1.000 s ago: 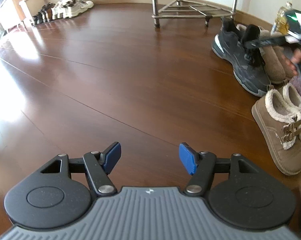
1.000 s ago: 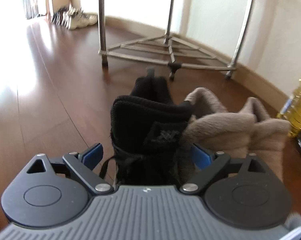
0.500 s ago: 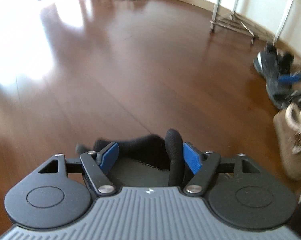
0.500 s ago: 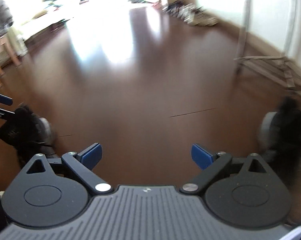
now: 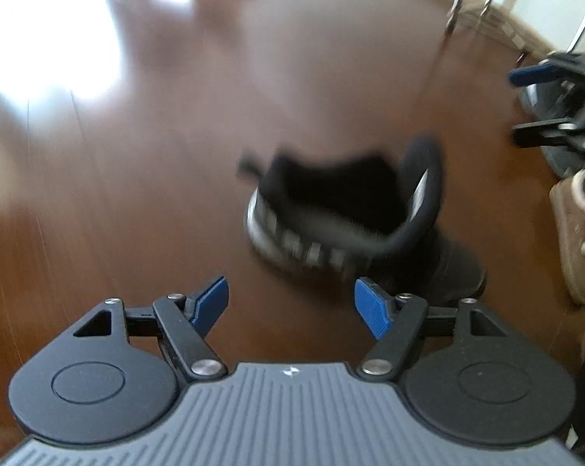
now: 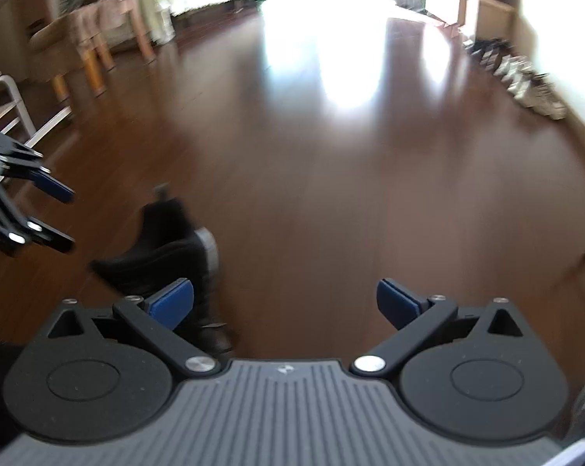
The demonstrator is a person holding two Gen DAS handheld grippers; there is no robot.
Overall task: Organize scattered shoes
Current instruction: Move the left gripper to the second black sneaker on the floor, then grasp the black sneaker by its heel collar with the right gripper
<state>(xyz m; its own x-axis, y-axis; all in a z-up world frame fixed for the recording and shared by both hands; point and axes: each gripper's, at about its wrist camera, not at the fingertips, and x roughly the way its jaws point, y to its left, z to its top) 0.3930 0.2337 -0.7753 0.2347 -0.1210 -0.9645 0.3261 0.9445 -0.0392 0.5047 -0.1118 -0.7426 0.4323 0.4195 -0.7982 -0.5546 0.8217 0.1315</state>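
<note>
A black sneaker [image 5: 343,209] with a grey sole, blurred, lies on the wooden floor just ahead of my left gripper [image 5: 290,305]. That gripper is open and its blue pads touch nothing. In the right wrist view the same sneaker [image 6: 168,256] shows at lower left, partly behind the left pad, with my left gripper [image 6: 32,209] beside it at the frame's edge. My right gripper [image 6: 284,303] is open, its jaws still opening, with only bare floor between them. It also shows in the left wrist view as the right gripper [image 5: 545,105] at the right edge.
A tan fleece-lined shoe [image 5: 576,233] and a dark shoe [image 5: 556,159] sit at the right. A metal rack [image 5: 486,11] stands by the far wall. A row of shoes [image 6: 525,77], cardboard boxes [image 6: 483,11] and a wooden stool [image 6: 90,39] edge the floor.
The black sneaker's collar sat between my left pads half a second ago; now it lies ahead of them. My right gripper left the shoes by the rack and swung round towards the room.
</note>
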